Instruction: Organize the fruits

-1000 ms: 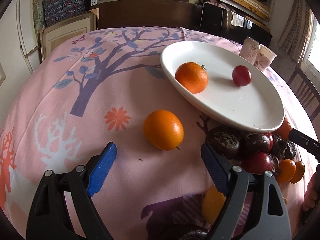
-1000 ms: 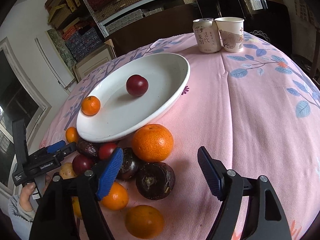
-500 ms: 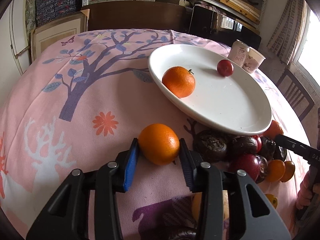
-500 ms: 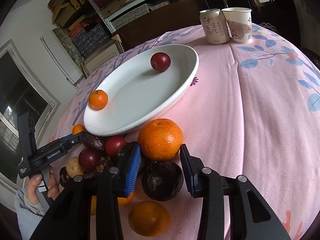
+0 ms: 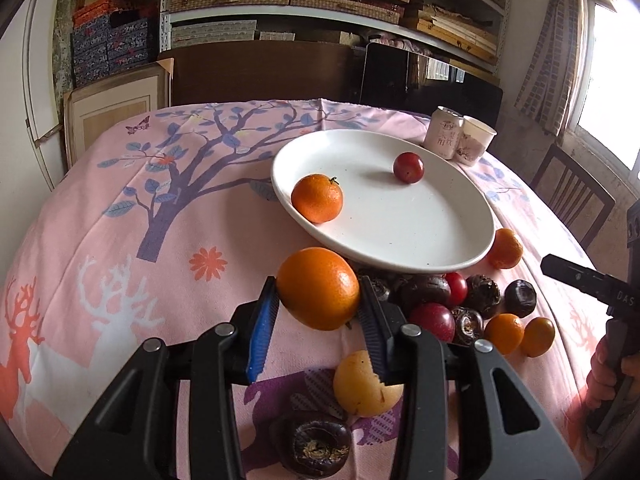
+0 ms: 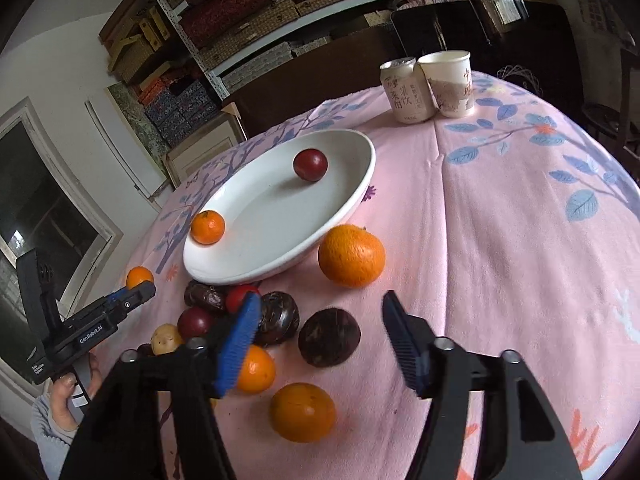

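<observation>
My left gripper is shut on a large orange and holds it above the pink cloth, near the front rim of the white plate. The plate holds a small tangerine and a red plum. My right gripper is open and empty, just short of a big orange that rests on the cloth by the plate. A heap of dark and red fruits lies between the grippers.
A drink can and a paper cup stand at the table's far side. More oranges and a yellow fruit lie near the front. A wooden chair stands at the right.
My left gripper closed on the large orange and lifted it toward the plate. My right gripper closed around the big orange, then opened and drew back, leaving it on the cloth.
</observation>
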Demonstrator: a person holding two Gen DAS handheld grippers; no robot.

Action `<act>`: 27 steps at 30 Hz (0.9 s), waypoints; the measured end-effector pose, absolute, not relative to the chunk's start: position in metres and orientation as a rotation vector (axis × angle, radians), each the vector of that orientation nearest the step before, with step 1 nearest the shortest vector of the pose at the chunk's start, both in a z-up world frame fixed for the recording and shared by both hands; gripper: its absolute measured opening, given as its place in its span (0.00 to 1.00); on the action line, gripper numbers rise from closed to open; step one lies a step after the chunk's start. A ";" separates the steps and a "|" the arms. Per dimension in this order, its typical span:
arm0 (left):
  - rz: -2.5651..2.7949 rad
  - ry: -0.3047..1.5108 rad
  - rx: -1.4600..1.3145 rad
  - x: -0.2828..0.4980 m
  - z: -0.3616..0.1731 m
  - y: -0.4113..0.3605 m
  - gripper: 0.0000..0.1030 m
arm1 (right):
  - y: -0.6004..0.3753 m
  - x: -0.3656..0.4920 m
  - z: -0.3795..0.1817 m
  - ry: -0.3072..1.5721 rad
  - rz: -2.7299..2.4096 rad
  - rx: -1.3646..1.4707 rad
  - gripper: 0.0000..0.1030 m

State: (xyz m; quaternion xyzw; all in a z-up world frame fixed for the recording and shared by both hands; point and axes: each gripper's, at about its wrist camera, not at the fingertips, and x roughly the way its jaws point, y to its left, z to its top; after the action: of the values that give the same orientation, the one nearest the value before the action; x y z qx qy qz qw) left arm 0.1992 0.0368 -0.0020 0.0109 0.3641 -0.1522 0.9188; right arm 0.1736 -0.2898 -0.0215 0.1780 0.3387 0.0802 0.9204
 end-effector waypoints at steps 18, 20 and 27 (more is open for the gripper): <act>-0.357 0.747 -0.024 0.199 0.006 0.031 0.38 | -0.275 0.185 -0.022 0.736 0.247 0.298 0.44; -0.388 0.749 -0.039 0.206 0.014 0.021 0.38 | -0.273 0.182 -0.007 0.678 0.246 0.313 0.43; -0.397 0.781 0.016 0.243 0.008 -0.032 0.40 | -0.260 0.239 0.005 0.673 0.235 0.337 0.44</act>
State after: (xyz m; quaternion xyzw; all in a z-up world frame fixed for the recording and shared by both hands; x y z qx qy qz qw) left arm 0.2427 -0.0318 0.0076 0.0078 0.3782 -0.1922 0.9055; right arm 0.2388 -0.2605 0.0048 0.1640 0.3278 0.1145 0.9233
